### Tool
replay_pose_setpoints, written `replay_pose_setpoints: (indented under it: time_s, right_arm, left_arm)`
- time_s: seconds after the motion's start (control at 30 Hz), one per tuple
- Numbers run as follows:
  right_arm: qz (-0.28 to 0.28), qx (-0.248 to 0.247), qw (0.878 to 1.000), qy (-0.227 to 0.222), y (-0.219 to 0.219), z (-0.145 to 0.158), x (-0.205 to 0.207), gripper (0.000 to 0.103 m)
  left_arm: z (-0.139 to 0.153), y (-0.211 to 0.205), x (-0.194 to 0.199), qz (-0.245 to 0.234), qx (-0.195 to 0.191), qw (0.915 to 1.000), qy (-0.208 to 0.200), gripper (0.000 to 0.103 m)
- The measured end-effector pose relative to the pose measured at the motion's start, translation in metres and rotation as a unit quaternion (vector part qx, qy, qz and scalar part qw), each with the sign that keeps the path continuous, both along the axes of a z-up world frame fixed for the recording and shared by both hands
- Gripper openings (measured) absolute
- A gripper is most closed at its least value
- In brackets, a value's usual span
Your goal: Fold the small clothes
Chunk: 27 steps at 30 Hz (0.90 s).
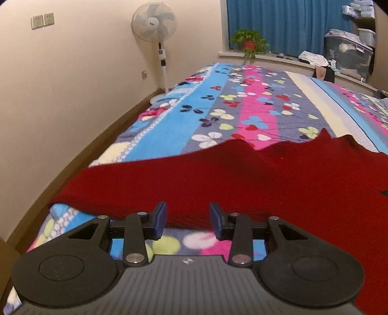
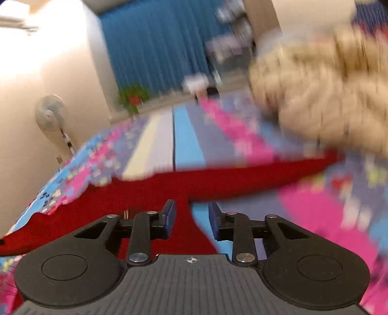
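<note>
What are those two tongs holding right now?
Nothing. Both tongs, left and right, stand open at the near edge of the red garment, pads not pressing it.

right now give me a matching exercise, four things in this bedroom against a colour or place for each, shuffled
Things:
1. garment
2. curtain
3. fan
4. potted plant

Descriptions:
A. white, standing on the floor by the wall
B. on the window sill, in a red pot
C. dark red, spread on the bed
D. blue, hanging over the window

Pairs: 1-C, 2-D, 3-A, 4-B
</note>
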State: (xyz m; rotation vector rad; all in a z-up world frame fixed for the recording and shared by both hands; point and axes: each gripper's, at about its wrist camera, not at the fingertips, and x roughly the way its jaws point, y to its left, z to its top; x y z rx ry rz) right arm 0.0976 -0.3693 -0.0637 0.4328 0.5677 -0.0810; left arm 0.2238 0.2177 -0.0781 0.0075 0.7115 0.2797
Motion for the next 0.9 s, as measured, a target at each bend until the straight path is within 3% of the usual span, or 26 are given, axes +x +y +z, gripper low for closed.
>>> replay_pose_setpoints:
  time_s: [0.07, 0.4, 0.57, 0.63, 0.77, 0.9]
  right_arm:
    - [-0.003, 0.038, 0.999, 0.001, -0.002, -0.007, 0.007, 0.026]
    - [0.015, -0.017, 0.999, 0.035, 0.024, -0.027, 0.033, 0.027]
    - [0.023, -0.018, 0.999, 0.044, 0.027, -0.031, 0.036, 0.027]
    - [0.022, -0.018, 0.999, 0.046, 0.026, -0.032, 0.037, 0.027]
    - [0.024, -0.017, 0.998, 0.055, 0.026, -0.035, 0.04, 0.027]
    - [0.033, -0.024, 0.996, 0.077, 0.029, -0.041, 0.044, 0.027]
  left_arm:
    - [-0.003, 0.004, 0.002, 0.002, 0.003, 1.0, -0.002, 0.043]
    - [-0.012, 0.011, 0.02, 0.014, -0.006, 0.9998, 0.012, 0.045]
    - [-0.013, 0.019, 0.024, 0.023, -0.015, 0.9995, 0.015, 0.047]
    - [-0.013, 0.029, 0.025, 0.037, -0.025, 0.9989, 0.015, 0.05]
    - [-0.018, 0.056, 0.029, 0.079, -0.065, 0.9945, 0.023, 0.068]
    - [-0.025, 0.085, 0.03, 0.122, -0.099, 0.987, 0.034, 0.068]
